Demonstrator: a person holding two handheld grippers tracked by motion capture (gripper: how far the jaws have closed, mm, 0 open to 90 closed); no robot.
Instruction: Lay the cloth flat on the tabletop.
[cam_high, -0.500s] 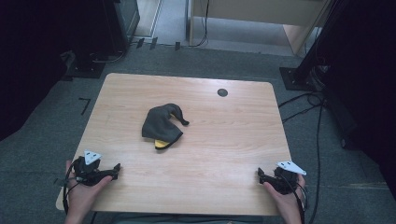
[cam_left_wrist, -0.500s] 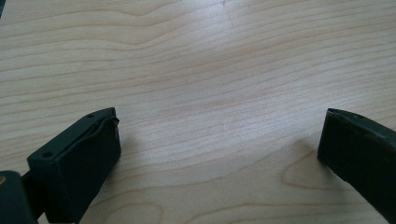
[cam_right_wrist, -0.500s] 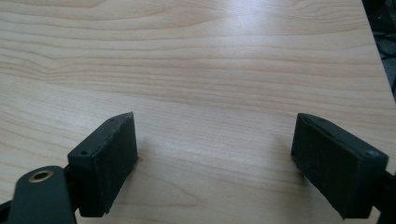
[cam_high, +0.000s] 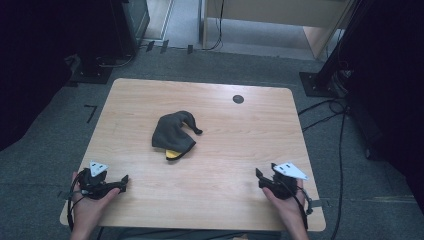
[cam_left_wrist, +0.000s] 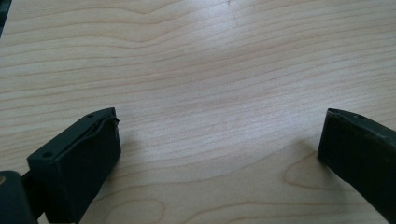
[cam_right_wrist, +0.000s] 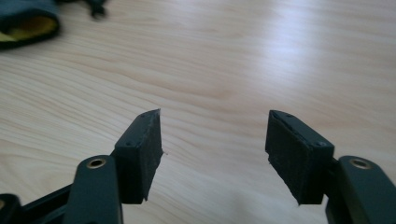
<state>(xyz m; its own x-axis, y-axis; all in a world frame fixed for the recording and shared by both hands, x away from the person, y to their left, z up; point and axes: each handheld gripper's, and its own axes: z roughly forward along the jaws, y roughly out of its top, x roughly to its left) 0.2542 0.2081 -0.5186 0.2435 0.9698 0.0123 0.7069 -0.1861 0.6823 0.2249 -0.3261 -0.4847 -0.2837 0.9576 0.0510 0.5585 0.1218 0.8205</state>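
- Grey cloth (cam_high: 172, 134) – yellow edge showing, cut off at the right gripper view's corner.
- Left gripper (cam_high: 120, 182) wide open, empty, well short of the cloth.
- Right gripper (cam_high: 261, 177) part-open, empty – likewise.

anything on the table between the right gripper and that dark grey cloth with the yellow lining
Nothing: bare wood separates the right gripper from the crumpled dark grey cloth, in the high view.

The table (cam_high: 210, 200) is light wood-grain laminate, smooth with a soft sheen — pale glare patches show in both gripper views. The dark grey cloth (cam_high: 172, 132) looks soft, matt and crumpled, with a yellow fabric lining (cam_high: 172, 154). The 2 jaws of the right gripper (cam_right_wrist: 215, 140) are matt black plastic with rough, finely textured pads (cam_right_wrist: 292, 149) — the floor (cam_high: 350, 165) is coarse grey carpet.
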